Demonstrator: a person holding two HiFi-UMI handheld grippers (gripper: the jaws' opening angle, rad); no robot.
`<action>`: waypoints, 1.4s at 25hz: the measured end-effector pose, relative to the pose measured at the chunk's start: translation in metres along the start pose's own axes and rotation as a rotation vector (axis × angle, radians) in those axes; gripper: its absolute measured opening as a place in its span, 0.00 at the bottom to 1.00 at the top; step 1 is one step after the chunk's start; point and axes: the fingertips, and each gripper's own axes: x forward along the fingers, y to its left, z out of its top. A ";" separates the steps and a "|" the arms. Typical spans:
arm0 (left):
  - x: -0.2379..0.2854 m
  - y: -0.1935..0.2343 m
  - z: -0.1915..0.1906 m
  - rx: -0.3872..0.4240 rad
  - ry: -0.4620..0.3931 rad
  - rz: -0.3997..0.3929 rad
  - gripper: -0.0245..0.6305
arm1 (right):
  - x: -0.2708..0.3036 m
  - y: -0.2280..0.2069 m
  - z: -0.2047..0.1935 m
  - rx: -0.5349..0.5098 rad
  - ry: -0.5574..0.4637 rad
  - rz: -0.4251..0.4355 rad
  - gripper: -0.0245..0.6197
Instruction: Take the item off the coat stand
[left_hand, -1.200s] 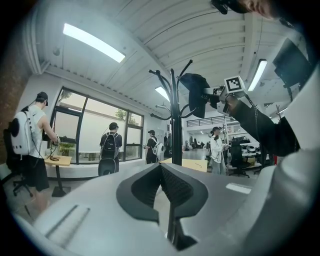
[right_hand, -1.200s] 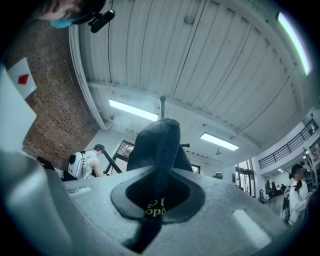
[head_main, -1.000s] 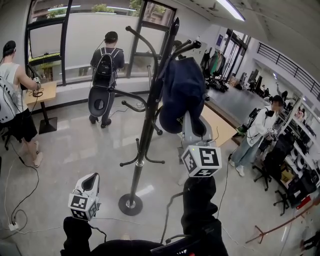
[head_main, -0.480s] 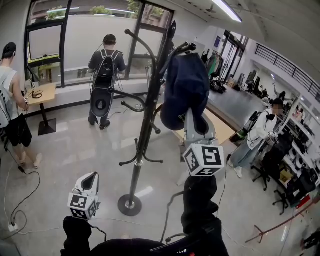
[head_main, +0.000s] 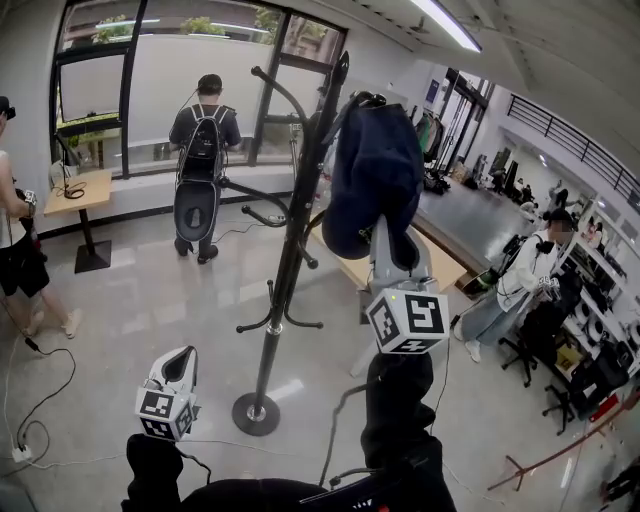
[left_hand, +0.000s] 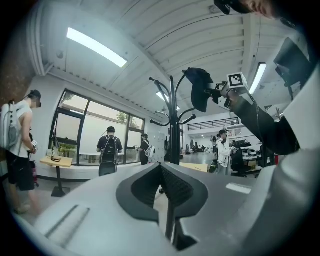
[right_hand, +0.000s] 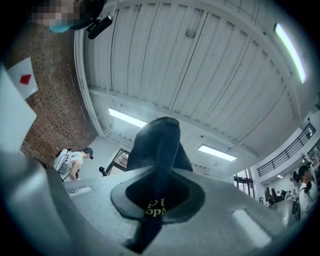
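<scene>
A: Largest entry?
B: Tall black metal coat stand (head_main: 288, 250), upright on round base (head_main: 256, 413), curved arms up the pole.
A: Next?
B: Dark navy fabric item (head_main: 368, 175), draped from upper hook arm (head_main: 362, 98) on the stand's right side. Long axis vertical, top apparently caught over the hook.
A: Grippers?
B: Grey right gripper (head_main: 383, 235), directly beneath the item and angled upward. Jaws clamped on its lower edge, cloth with yellow lettering pinched between. Grey left gripper (head_main: 180, 360), low, well apart from stand and item, jaws together on nothing.
A: Deciding relation?
B: Item above the right gripper, hook tip above that. Probably a lift up and off. Right hand far nearer.
</scene>
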 end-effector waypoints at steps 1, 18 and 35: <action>0.000 0.001 -0.001 -0.002 -0.002 0.001 0.04 | 0.000 0.000 0.001 0.000 -0.003 -0.002 0.06; -0.006 0.003 -0.005 0.018 -0.024 0.010 0.04 | -0.020 -0.004 0.025 -0.006 -0.050 -0.024 0.06; 0.001 -0.015 -0.003 -0.001 0.001 -0.031 0.04 | -0.037 -0.015 0.032 -0.007 -0.065 -0.052 0.06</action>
